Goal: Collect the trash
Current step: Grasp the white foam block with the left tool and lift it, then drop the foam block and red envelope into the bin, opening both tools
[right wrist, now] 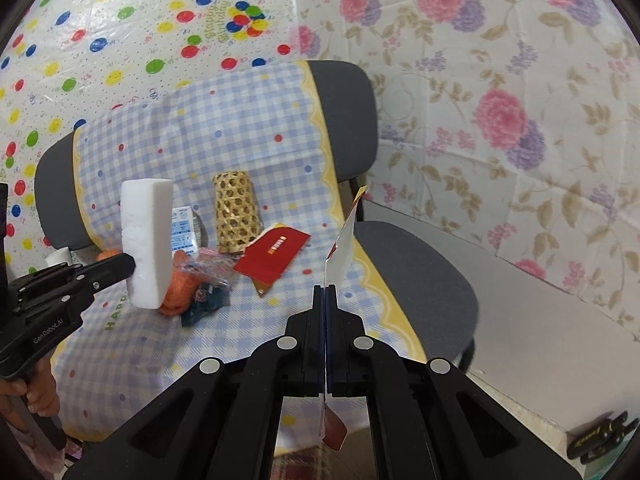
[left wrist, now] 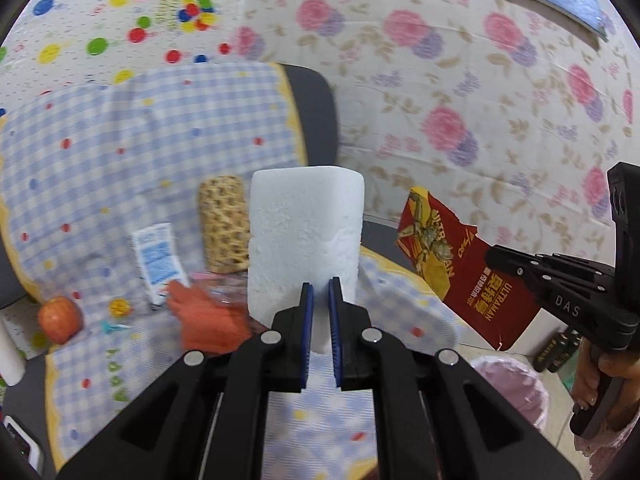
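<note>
My left gripper is shut on a white foam block and holds it upright above the checked cloth; the block also shows in the right wrist view. My right gripper is shut on a torn red Ultraman wrapper, seen edge-on; in the left wrist view the wrapper hangs off the chair's right side, above a bin with a pink liner. On the cloth lie a red packet, an orange cloth, a clear crumpled wrapper and a blue-white packet.
A woven bamboo cup lies on the checked cloth over a grey chair. An apple sits at the left edge. A second grey chair seat is to the right. Dark bottles stand on the floor.
</note>
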A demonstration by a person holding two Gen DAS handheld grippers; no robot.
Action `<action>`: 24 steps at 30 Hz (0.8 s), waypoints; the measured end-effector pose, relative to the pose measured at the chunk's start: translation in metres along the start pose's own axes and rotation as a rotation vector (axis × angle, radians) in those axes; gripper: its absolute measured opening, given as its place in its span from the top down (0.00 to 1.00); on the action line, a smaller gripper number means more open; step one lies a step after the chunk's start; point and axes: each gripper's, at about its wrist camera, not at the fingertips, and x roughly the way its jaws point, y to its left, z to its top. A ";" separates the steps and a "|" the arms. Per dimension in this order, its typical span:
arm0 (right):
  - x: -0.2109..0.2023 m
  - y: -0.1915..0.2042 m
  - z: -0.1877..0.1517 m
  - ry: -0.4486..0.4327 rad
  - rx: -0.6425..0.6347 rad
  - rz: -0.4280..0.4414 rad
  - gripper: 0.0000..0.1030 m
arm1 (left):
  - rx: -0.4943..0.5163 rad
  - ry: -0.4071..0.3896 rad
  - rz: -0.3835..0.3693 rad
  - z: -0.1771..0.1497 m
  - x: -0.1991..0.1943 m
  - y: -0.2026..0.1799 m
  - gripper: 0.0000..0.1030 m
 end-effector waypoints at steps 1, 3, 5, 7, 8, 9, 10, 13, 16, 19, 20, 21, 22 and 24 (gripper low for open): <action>-0.005 -0.003 -0.002 -0.002 0.002 -0.009 0.99 | 0.009 0.001 -0.018 -0.001 0.000 -0.008 0.94; -0.020 -0.011 -0.009 -0.010 0.009 -0.039 0.99 | 0.027 0.003 -0.049 -0.005 0.001 -0.023 0.94; -0.034 -0.020 -0.017 -0.017 0.020 -0.070 0.99 | 0.047 0.006 -0.084 -0.008 0.001 -0.039 0.94; -0.047 -0.030 -0.025 -0.020 0.032 -0.104 0.99 | 0.072 0.009 -0.116 -0.011 0.002 -0.055 0.94; -0.053 -0.035 -0.029 -0.020 0.037 -0.119 0.99 | 0.087 0.012 -0.140 -0.014 0.003 -0.065 0.94; -0.058 -0.039 -0.034 -0.020 0.044 -0.134 0.99 | 0.099 0.014 -0.161 -0.016 0.004 -0.073 0.94; -0.065 -0.044 -0.038 -0.019 0.051 -0.148 0.99 | 0.116 0.018 -0.190 -0.020 0.005 -0.085 0.94; -0.083 -0.059 -0.053 -0.015 0.070 -0.202 0.99 | 0.150 0.038 -0.256 -0.028 0.009 -0.112 0.94; -0.101 -0.075 -0.066 -0.015 0.096 -0.254 0.99 | 0.179 0.054 -0.306 -0.035 0.014 -0.134 0.94; -0.117 -0.089 -0.078 -0.013 0.128 -0.292 0.99 | 0.209 0.078 -0.357 -0.043 0.020 -0.157 0.94; -0.121 -0.094 -0.083 -0.010 0.138 -0.304 0.99 | 0.221 0.086 -0.375 -0.046 0.022 -0.165 0.94; -0.124 -0.097 -0.088 -0.006 0.146 -0.314 0.99 | 0.232 0.096 -0.389 -0.048 0.025 -0.173 0.94; -0.126 -0.100 -0.092 -0.001 0.152 -0.322 0.99 | 0.241 0.105 -0.401 -0.050 0.027 -0.180 0.94; -0.129 -0.106 -0.103 0.015 0.171 -0.334 0.99 | 0.258 0.121 -0.424 -0.055 0.031 -0.191 0.94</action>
